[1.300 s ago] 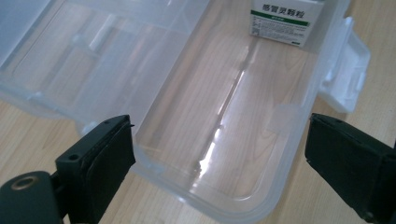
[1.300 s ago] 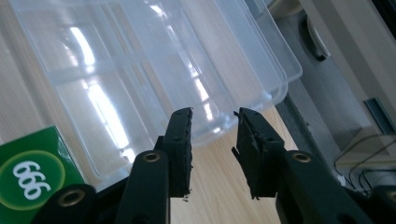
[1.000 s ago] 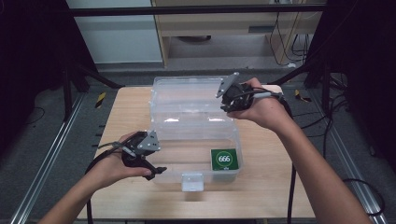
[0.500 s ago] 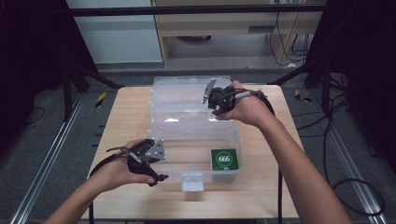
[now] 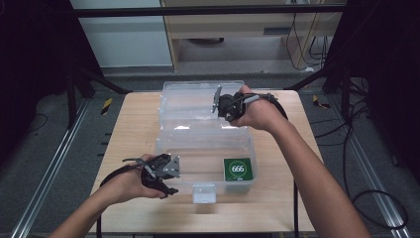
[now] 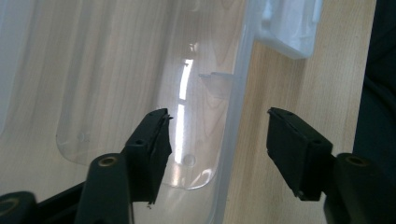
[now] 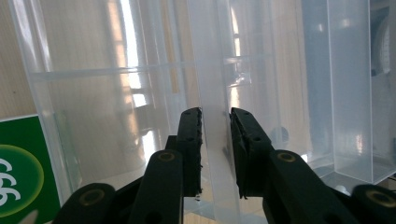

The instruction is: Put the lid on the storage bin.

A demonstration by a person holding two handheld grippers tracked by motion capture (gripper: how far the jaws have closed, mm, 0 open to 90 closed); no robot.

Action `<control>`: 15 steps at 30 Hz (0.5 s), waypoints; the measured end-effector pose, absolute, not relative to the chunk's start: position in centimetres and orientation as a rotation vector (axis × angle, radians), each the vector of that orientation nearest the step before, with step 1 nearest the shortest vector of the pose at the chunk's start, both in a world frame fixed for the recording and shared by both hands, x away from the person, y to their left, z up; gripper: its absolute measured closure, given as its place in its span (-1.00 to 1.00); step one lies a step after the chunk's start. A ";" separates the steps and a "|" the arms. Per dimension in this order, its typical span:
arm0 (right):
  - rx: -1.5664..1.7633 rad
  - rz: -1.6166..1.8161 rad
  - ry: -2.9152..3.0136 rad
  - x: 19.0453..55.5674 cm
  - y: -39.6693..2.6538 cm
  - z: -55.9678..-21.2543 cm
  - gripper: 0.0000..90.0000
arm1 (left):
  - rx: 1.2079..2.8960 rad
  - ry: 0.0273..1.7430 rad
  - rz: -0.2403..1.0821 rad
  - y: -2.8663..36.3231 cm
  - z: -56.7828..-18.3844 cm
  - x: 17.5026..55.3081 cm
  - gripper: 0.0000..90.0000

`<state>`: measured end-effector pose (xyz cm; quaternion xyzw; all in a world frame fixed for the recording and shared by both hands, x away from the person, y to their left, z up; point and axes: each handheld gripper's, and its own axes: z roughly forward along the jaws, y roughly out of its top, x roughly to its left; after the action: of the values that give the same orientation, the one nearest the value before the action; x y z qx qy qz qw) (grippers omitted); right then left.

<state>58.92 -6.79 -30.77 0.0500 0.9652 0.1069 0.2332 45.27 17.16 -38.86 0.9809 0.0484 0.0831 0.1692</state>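
While the right hand-held gripper (image 7: pixel 215 154) clamps the clear plastic box's (image 5: pixel 173 144) raised lid (image 5: pixel 193 101), a green "666" pack (image 5: pixel 238 169) lies inside on the desk (image 5: pixel 133 114); left hand-held gripper (image 6: pixel 217 154) gapes astride the front wall.

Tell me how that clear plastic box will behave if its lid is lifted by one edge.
The lid is thin clear plastic pinched at its rim by the right gripper, so it will probably flex somewhat. The box looks nearly empty, holding a green packet, so it seems light and may slide on the smooth table. The left gripper, jaws apart astride the front wall, could steady it.
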 end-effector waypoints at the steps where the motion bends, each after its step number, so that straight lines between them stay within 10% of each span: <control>1: 0.129 0.282 2.655 58.9 -6.7 -30.7 0.68 | 2.793 0.132 0.234 17.1 -38.9 45.3 -0.01; 15: 0.103 0.244 2.660 59.0 -6.2 -30.7 0.73 | 2.873 0.050 0.206 16.6 -39.5 45.5 0.56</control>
<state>58.99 -6.18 -30.71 0.0375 0.9679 0.0888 0.2322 45.50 16.57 -39.47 0.9888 0.0171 0.0709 0.1301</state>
